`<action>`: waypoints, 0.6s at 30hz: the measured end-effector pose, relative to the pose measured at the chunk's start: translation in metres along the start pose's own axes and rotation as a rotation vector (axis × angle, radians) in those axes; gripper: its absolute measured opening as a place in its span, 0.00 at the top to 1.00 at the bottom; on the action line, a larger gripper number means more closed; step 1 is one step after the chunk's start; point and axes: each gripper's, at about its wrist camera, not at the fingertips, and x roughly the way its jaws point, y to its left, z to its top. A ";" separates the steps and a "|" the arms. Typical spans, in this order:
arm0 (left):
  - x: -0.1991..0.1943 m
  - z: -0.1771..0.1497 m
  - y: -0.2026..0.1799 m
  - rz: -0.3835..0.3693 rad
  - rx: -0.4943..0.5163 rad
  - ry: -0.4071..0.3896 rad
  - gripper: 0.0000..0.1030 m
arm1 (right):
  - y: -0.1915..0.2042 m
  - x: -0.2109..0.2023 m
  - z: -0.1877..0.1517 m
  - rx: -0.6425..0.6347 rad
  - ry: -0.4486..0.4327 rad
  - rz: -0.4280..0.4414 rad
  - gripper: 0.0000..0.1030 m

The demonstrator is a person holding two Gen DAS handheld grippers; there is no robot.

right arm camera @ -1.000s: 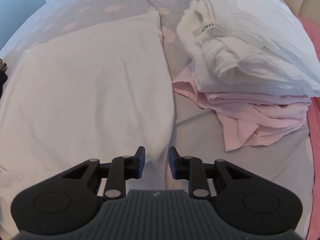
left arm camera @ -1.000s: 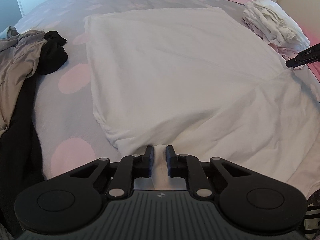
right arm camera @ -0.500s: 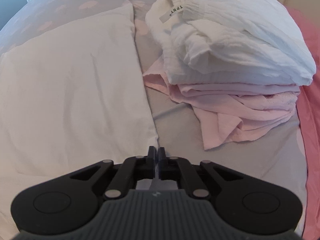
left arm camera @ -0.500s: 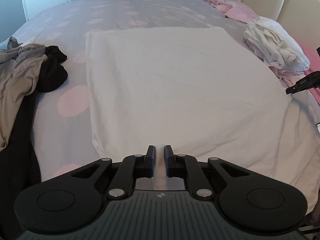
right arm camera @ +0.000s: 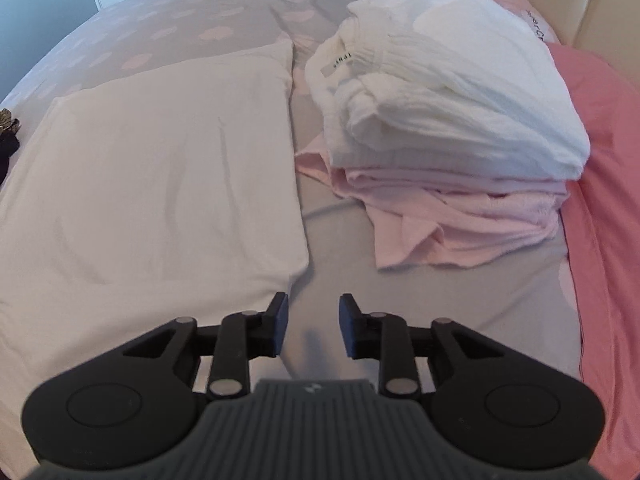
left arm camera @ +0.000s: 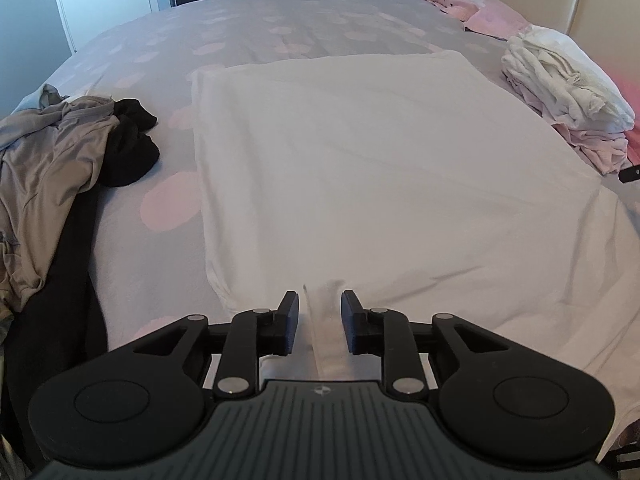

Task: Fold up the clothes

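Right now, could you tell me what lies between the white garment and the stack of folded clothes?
Only a bare strip of the grey bedspread separates the white garment from the stack of folded clothes; the right wrist view shows it best.

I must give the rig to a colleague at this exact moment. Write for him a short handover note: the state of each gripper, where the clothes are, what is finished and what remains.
Left gripper: open, a pinched ridge of the white garment stands loose between its jaws.
Right gripper: open, holding nothing, over bare bedsheet just beside the garment's right edge.
White garment: spread flat on the bed, one layer folded over, the near part not yet folded.
Done: folded stack of white and pink pieces on the right.
Left: finish folding the white garment, then the grey top and black item heaped on the left.
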 end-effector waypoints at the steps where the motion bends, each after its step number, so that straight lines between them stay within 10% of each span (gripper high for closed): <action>1: -0.003 -0.002 -0.002 -0.011 0.007 0.000 0.75 | -0.005 -0.003 -0.008 0.007 0.017 0.022 0.70; 12: -0.003 -0.034 -0.039 -0.059 0.136 0.093 0.75 | -0.018 -0.011 -0.078 -0.031 0.064 0.122 0.72; 18: 0.010 -0.045 -0.029 -0.030 0.105 0.142 0.75 | -0.025 -0.001 -0.081 -0.026 0.115 0.050 0.97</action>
